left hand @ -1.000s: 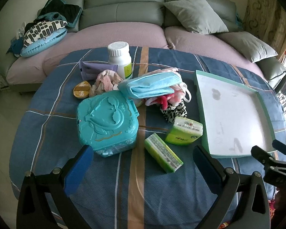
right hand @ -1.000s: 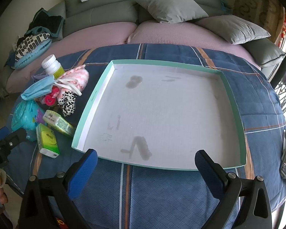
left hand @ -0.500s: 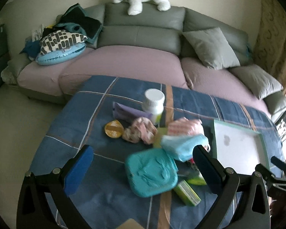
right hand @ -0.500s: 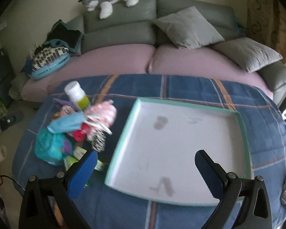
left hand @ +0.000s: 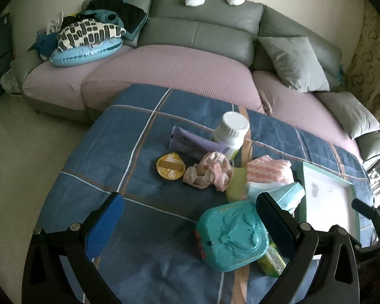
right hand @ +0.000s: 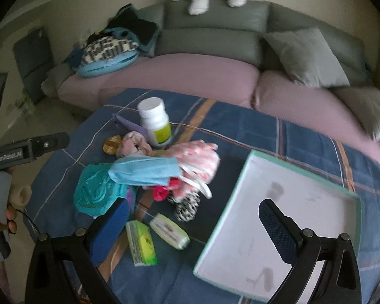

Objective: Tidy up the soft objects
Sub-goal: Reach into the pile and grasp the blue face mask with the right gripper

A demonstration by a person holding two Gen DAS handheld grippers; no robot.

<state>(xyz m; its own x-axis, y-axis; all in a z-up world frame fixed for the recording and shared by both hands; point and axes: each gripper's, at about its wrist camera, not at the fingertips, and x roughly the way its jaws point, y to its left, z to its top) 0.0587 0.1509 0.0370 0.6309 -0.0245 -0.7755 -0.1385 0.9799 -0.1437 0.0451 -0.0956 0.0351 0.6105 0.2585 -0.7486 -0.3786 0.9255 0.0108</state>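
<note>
Both the left gripper [left hand: 187, 224] and right gripper [right hand: 193, 224] hover wide open and empty over the cluttered blanket [left hand: 139, 157], a teal case [left hand: 231, 235] and white bottle [right hand: 155, 121] crowding the blue mask [right hand: 144, 171] beside the tray [right hand: 278, 225].

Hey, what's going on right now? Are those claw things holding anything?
Left hand-held gripper open, empty; right hand-held gripper likewise. Blue face mask and pink cloth in the pile, untouched. Tray bare. Teal plastic case and pill bottle crowd the pile.

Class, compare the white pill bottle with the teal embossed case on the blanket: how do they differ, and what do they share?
The white pill bottle stands upright; the teal embossed case lies flat. The bottle is round and smooth, the case wide with a raised pattern. A blue face mask overlaps the case, not the bottle. Both look rigid, not soft.
</note>
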